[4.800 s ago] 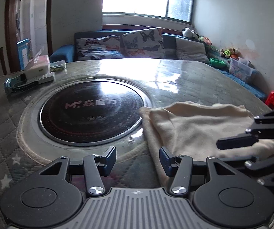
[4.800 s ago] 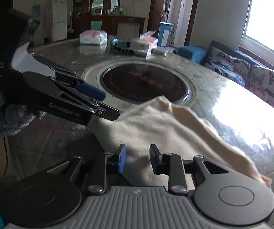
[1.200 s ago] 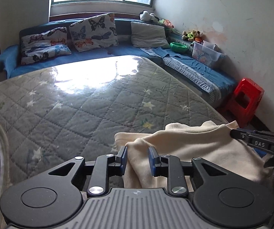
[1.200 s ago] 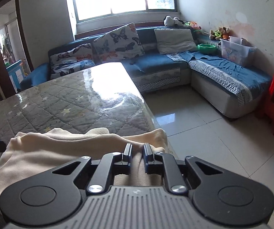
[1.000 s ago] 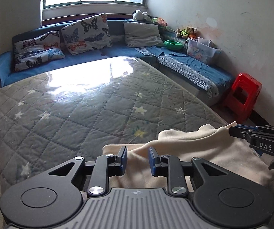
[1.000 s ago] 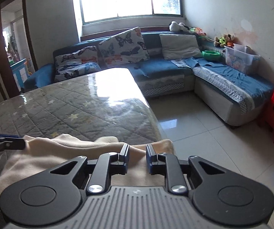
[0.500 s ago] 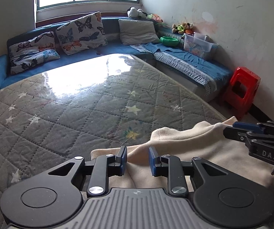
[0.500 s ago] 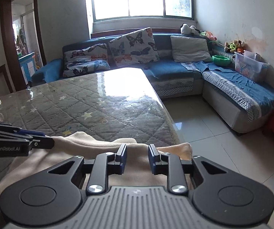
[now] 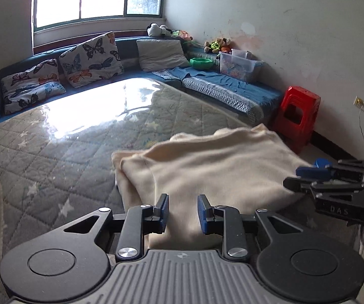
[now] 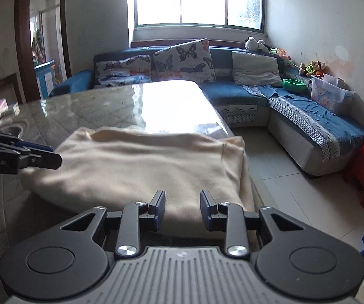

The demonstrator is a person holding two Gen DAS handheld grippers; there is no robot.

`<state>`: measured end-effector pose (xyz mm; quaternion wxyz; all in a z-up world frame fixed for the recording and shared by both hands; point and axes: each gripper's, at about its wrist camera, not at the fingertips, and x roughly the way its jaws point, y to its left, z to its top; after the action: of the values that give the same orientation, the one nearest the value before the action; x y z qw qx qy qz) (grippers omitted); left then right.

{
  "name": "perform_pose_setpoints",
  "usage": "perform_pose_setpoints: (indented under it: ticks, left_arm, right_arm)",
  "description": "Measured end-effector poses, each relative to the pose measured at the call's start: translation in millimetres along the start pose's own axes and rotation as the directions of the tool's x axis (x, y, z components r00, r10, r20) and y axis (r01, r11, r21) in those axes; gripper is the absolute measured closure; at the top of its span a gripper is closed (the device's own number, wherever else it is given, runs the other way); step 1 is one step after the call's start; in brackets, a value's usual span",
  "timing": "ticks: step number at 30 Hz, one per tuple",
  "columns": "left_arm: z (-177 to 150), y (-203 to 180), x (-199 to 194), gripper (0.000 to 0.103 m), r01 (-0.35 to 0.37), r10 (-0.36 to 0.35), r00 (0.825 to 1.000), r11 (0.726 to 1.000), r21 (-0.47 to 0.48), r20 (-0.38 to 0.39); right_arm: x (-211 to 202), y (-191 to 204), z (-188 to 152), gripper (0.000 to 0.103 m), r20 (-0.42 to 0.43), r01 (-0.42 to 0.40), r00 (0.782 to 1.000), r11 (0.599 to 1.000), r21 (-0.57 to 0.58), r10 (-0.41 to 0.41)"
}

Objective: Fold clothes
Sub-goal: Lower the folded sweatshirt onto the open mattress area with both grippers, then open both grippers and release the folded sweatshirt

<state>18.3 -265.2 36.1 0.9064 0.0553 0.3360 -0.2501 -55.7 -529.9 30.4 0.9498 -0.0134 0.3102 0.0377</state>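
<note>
The cream cloth (image 9: 215,167) lies doubled over on the table (image 9: 63,139), at its right edge, w/ a bit hanging off the side. Left gripper (image 9: 181,214) & right gripper (image 10: 182,209) sit at the near edge of the cloth, fingers apart, holding nothing. What could go wrong: cloth is soft & close to the edge, so a bump or a one-sided pull could slide it to the floor or mess up the fold.

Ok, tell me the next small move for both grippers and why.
Probably draw both back. The left gripper and right gripper are open, nothing between the fingers, and the cream garment lies doubled on the table, its right side overhanging the edge. Then regrasp for another fold.
</note>
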Motion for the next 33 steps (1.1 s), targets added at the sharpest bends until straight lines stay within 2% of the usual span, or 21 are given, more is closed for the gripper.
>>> perform_pose_setpoints:
  ticks: [5,9,14,19,21,22,23,27,28,30,33]
  left_arm:
    - [-11.0,-3.9,4.5,0.076,-0.043,0.043,0.999,0.998,0.035,0.011]
    - [-12.4,-1.4,-1.0,0.072,-0.045,0.045,0.999,0.999,0.017,0.007]
    - [-14.0,1.7,-7.7,0.066,-0.048,0.048,0.999,0.999,-0.005,0.002]
    - [-15.7,4.9,-14.5,0.052,-0.051,0.051,0.999,0.998,-0.026,-0.003]
    - [-18.0,4.6,-17.9,0.048,-0.057,0.056,0.998,0.998,-0.031,-0.006]
    - [-19.5,4.1,-19.1,0.048,-0.059,0.059,0.998,0.998,-0.033,-0.01]
    - [-21.0,3.5,-20.2,0.048,-0.062,0.061,0.998,0.997,-0.035,-0.014]
    - [-28.0,4.2,-25.7,0.037,-0.077,0.076,0.997,0.996,-0.045,-0.033]
    - [-29.5,4.1,-27.4,0.034,-0.083,0.081,0.996,0.996,-0.042,-0.033]
    - [-32.4,3.9,-30.6,0.029,-0.093,0.092,0.995,0.995,-0.037,-0.033]
    - [-36.4,4.0,-35.4,0.02,-0.106,0.104,0.994,0.994,-0.033,-0.031]
  right_arm:
    - [-4.3,7.5,4.2,0.07,0.014,0.018,1.0,1.0,-0.008,-0.018]
    - [-7.8,17.4,7.5,0.066,0.045,-0.014,0.999,1.0,-0.005,0.014]
    - [1.6,28.1,0.7,0.066,0.02,-0.01,1.0,1.0,-0.024,0.011]
    - [-11.5,34.2,4.1,0.065,0.045,-0.004,0.999,1.0,-0.028,0.005]
    - [-15.2,36.0,3.7,0.061,0.05,-0.001,0.999,1.0,-0.021,0.002]
    - [-16.9,37.1,3.3,0.05,0.053,0.0,0.999,1.0,-0.018,0.001]
    - [-18.7,38.2,2.8,0.046,0.055,0.001,0.998,1.0,-0.015,0.0]
    - [-23.3,42.6,0.3,0.046,0.053,0.005,0.999,1.0,-0.013,-0.005]
    - [-24.3,44.5,-1.2,0.044,0.048,0.007,0.999,1.0,-0.005,-0.006]
    - [-25.4,46.9,-2.8,0.033,0.04,0.01,0.999,1.0,0.01,-0.01]
    - [-28.6,50.0,-5.2,0.032,0.034,0.0,0.999,1.0,0.03,-0.001]
